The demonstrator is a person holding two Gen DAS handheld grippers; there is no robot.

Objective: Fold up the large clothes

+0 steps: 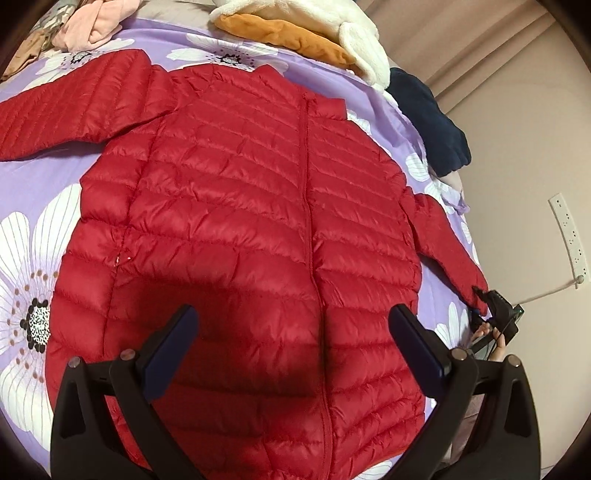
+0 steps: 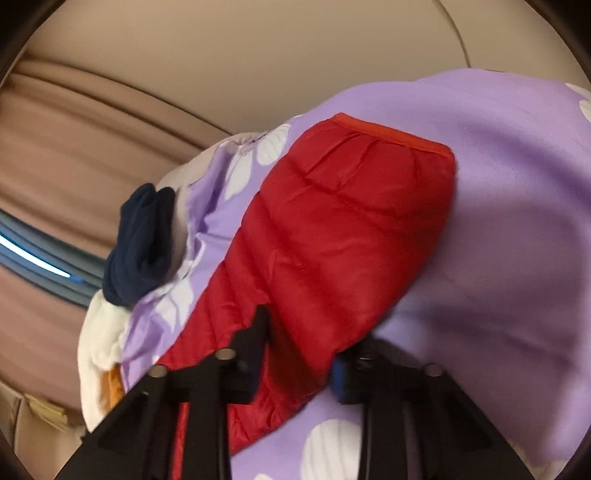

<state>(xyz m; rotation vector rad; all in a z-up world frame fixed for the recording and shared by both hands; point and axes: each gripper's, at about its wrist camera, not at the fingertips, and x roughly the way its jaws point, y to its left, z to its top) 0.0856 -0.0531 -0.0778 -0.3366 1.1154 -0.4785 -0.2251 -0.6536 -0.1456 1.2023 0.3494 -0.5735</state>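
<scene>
- red puffer jacket (image 1: 258, 229) lies flat, front up, zipped, on the purple flowered bedspread (image 1: 33, 236); collar at the far end, hem nearest the left wrist camera.
- left gripper (image 1: 293, 332) hovers over the lower body of the jacket, jaws spread wide, nothing between them.
- right gripper (image 2: 299, 343) sits at the right sleeve (image 2: 332, 240); sleeve fabric runs between its fingers and they look closed in on it, though the blur leaves the pinch itself not fully clear. the left view shows it at the cuff end (image 1: 476, 291).
- other sleeve (image 1: 74, 107) is stretched out to the far left, untouched.
- step in hand, as i judge it: fold the right sleeve in across the chest.
- do it well: keep the grip near the cuff, lift only enough to clear the puffy body, carry it toward the zipper line (image 1: 308, 206), lay it flat without twisting.
- left gripper could press down the side of the body so the slick fabric doesn't slide.
- risk: the quilted shell is slippery and may spring back.
- spare clothes: navy garment (image 1: 428, 118), orange and white fleece (image 1: 306, 37), pink pile (image 1: 92, 26), all well apart from the fold.
</scene>
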